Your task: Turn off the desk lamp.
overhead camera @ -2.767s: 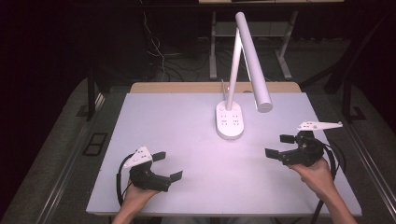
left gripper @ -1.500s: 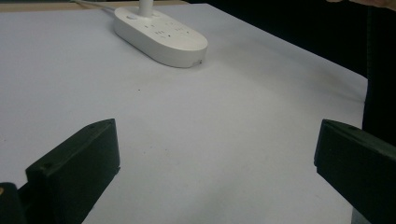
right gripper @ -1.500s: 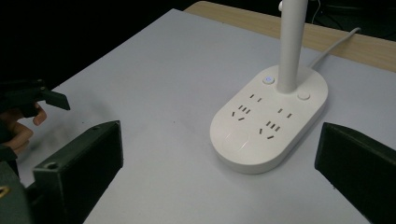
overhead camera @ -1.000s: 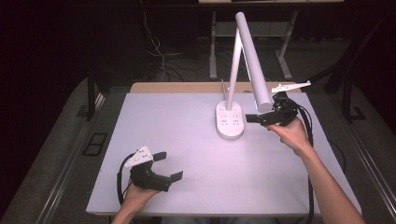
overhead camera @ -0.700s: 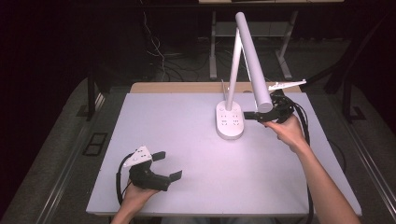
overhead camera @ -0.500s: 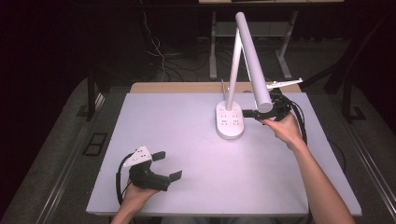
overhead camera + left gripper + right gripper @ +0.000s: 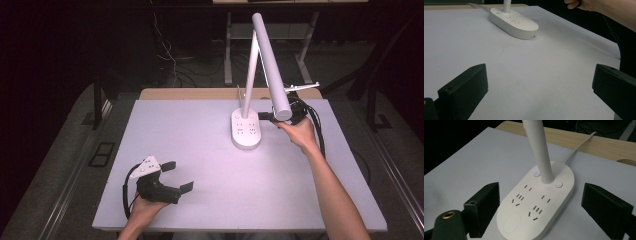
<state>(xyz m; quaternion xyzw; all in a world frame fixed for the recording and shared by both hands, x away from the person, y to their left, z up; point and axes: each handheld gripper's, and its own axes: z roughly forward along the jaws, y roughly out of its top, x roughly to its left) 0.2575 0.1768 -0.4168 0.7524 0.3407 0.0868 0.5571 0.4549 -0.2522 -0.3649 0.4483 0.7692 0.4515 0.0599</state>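
Now the right gripper (image 7: 267, 118) hangs just beside the white lamp base (image 7: 245, 130) at the table's (image 7: 200, 150) far right, jaws apart and just closing a little, nothing gripped. Meanwhile the left gripper (image 7: 177, 175) rests near-left, jaws wide, empty.

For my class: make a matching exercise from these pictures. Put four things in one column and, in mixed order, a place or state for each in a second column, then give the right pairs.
Things:
1. lamp base
2. left gripper
3. right gripper
4. lamp cable

Places or states:
A. jaws open at the table's near left, nothing between them
B. runs off over the wooden far edge
C. white oval with socket holes, standing on the table
D. beside the lamp base, under the lamp head

Pairs: 1-C, 2-A, 3-D, 4-B
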